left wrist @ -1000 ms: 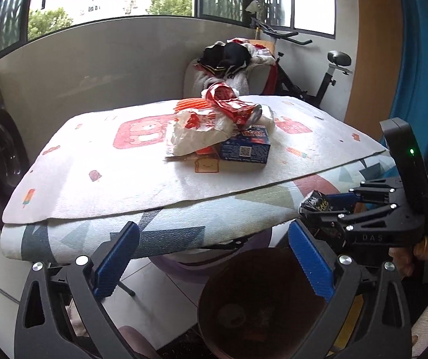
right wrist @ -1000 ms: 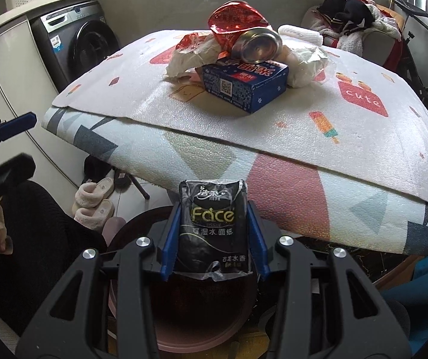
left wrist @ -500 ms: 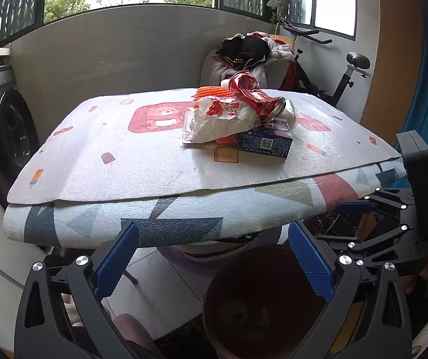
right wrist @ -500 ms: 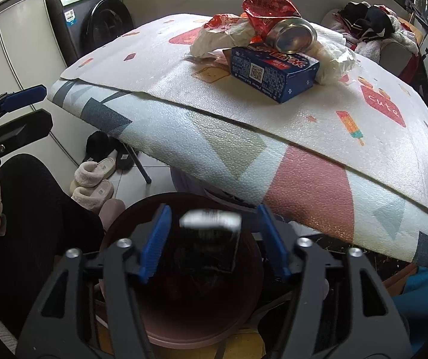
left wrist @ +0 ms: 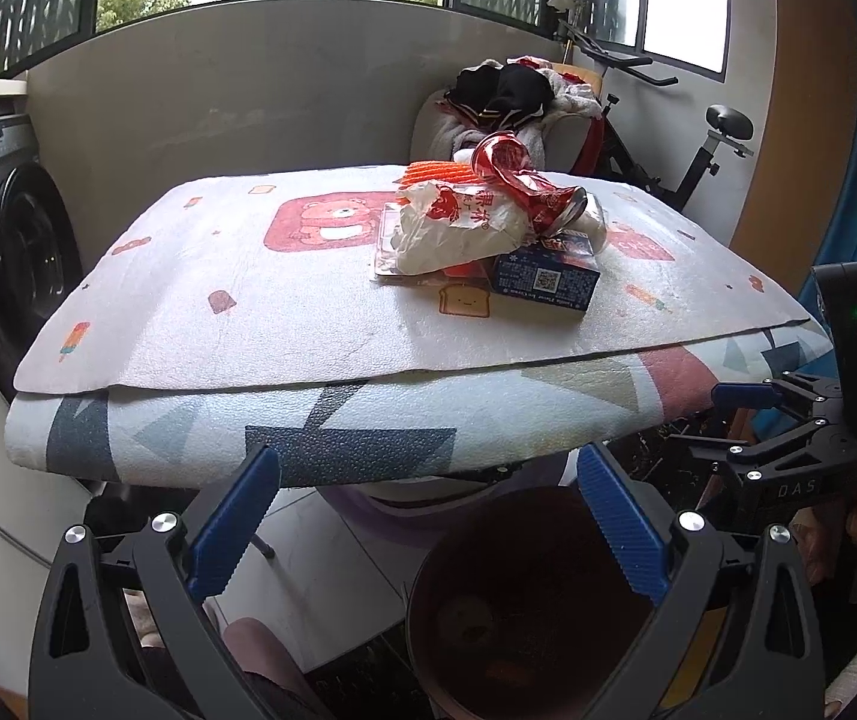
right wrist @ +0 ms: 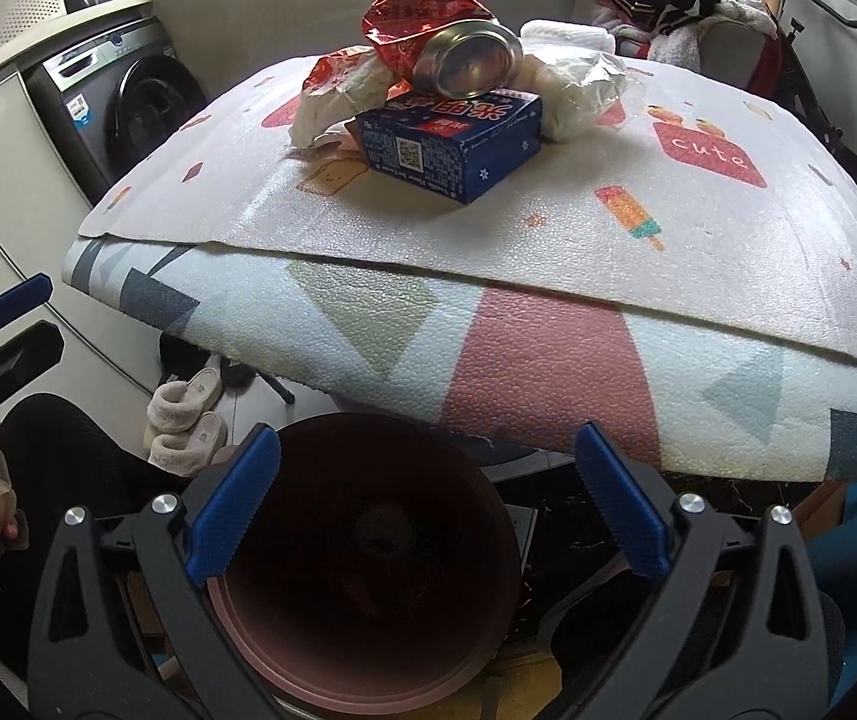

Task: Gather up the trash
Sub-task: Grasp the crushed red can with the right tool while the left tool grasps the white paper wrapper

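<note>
A pile of trash sits on the padded table (right wrist: pixel 548 252): a blue carton (right wrist: pixel 452 150), a crushed red can (right wrist: pixel 467 63), a white paper bag (right wrist: pixel 338 96) and a clear plastic wrap (right wrist: pixel 584 90). The left wrist view shows the same carton (left wrist: pixel 548 276), can (left wrist: pixel 542 192) and bag (left wrist: pixel 458 228). Below the table edge stands a dark round bin (right wrist: pixel 320 690) (left wrist: pixel 422 570). My right gripper (right wrist: pixel 425 438) (left wrist: pixel 722 420) hangs over the bin, its jaws opening, nothing between them. My left gripper (left wrist: pixel 425 462) (right wrist: pixel 38 318) is open and empty, left of the bin.
A washing machine (right wrist: pixel 128 102) stands at the left. Slippers (right wrist: pixel 188 420) lie on the floor under the table. A chair heaped with clothes (left wrist: pixel 506 96) and an exercise bike (left wrist: pixel 704 150) stand behind the table. A person's dark-clad leg (right wrist: pixel 56 468) is at the lower left.
My right gripper held a black tissue pack over the bin, then let it go. The pack fell and is no longer between the fingers, which now stand wide. The left gripper hardly moved.
</note>
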### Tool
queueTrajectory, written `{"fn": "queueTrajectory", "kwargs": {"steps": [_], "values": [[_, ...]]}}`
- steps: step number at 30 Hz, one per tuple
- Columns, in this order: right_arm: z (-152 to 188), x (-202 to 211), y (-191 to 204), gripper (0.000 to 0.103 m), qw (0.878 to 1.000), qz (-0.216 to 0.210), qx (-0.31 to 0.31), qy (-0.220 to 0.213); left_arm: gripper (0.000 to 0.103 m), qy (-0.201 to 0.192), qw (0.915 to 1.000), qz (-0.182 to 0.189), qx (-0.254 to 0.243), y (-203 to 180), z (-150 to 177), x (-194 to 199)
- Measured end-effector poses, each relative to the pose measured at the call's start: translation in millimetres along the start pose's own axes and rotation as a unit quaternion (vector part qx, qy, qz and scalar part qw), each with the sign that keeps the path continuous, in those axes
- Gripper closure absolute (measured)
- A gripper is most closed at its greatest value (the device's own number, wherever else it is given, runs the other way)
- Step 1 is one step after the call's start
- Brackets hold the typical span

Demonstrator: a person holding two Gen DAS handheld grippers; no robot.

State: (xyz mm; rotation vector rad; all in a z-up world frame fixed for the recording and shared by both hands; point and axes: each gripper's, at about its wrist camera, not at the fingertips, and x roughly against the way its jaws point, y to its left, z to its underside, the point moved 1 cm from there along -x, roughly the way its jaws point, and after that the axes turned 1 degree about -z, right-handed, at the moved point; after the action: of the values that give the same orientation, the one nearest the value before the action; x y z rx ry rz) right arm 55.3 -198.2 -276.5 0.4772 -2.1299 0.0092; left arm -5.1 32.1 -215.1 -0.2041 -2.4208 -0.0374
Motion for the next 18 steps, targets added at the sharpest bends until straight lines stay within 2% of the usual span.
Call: {"fn": "queueTrajectory", "kwargs": {"steps": [18], "values": [[-10, 6, -11, 0.006, 1.0, -0.009, -0.025, -0.008, 0.006, -0.002, 0.9996, -0.017, 0.022, 9, -6, 0]]}}
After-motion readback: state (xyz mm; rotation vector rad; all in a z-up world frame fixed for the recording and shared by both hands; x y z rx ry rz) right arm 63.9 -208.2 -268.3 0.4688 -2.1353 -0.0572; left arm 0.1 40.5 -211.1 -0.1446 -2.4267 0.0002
